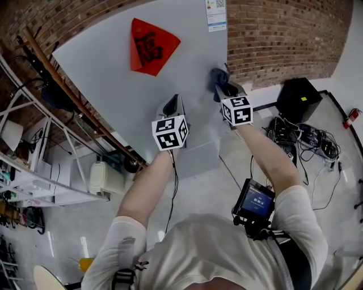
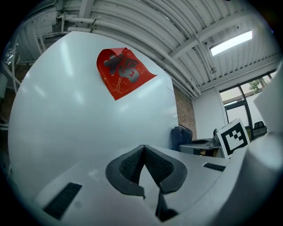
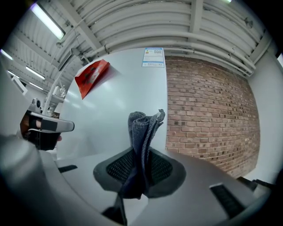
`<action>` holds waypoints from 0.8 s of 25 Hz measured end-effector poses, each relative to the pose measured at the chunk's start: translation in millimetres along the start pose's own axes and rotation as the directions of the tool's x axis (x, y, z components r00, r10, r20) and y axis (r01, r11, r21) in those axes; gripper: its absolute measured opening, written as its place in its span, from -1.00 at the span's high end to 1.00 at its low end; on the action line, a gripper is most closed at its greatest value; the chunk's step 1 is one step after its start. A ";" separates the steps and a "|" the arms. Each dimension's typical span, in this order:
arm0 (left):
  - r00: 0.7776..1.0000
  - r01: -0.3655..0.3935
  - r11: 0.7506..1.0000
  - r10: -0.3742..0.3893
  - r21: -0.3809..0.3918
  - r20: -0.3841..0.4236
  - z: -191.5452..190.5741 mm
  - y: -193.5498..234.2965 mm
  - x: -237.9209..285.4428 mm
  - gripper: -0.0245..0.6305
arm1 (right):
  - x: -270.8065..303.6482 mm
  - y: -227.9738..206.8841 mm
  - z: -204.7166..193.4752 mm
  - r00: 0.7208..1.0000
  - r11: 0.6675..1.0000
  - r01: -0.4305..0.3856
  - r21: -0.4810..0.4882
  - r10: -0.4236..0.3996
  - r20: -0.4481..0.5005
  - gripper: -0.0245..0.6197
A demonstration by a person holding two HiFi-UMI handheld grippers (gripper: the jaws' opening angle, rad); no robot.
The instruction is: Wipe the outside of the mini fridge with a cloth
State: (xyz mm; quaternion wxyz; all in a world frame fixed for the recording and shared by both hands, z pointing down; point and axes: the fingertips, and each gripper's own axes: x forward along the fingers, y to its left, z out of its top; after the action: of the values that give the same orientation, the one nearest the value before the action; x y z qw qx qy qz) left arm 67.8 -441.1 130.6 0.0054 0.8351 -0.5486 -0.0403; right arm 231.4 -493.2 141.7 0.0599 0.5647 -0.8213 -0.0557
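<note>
Head view: the mini fridge [image 1: 113, 62] has a smooth, flat, pale grey panel with a matte sheen. Stuck on it are a red paper [image 1: 150, 45], diamond-shaped with a dark character and one corner lifting, and a small printed label [image 1: 215, 14] at the top edge. A rough red-brown brick wall [image 1: 283, 34] is to the right. The left hand-held gripper [image 1: 172, 103] points at the mid panel. The right hand-held gripper [image 1: 229, 89] sits near the panel's right edge with a blue-grey cloth [image 1: 218, 79] bunched at its tip. Whether the cloth touches the panel can't be read here.

Left gripper view: the dark ribbed pads [image 2: 132, 165] meet at the tips, leaving a V-shaped gap behind them. The jaws are clenched with nothing between them. The fridge panel fills the view ahead, with the red paper high on it. The cloth [image 2: 181, 134] and the right gripper's marker cube [image 2: 233, 137] are off to the right.

Right gripper view: the jaws are clamped on the cloth [image 3: 142, 132]. It is a soft, fine-looped fabric, folded into upright layers that stand up above the mesh-textured pads [image 3: 161, 170], with a tail hanging below. Behind the cloth, the fridge's right edge meets the brick wall. The left hand-held gripper [image 3: 44, 126] is visible at the left, well apart from the cloth.
</note>
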 end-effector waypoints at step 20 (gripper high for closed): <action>0.965 -0.249 0.968 0.247 -0.011 -0.088 -45.1 158.2 -126.2 0.93 | 11.1 283.1 -20.0 0.911 0.903 -0.411 -0.128 0.412 -0.021 0.68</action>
State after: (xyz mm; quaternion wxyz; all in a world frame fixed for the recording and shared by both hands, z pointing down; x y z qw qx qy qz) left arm -123.5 -389.9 191.7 0.0433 0.7607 -0.6476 -0.0094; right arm -30.1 -403.2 207.0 0.1043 0.3735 -0.9166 -0.0968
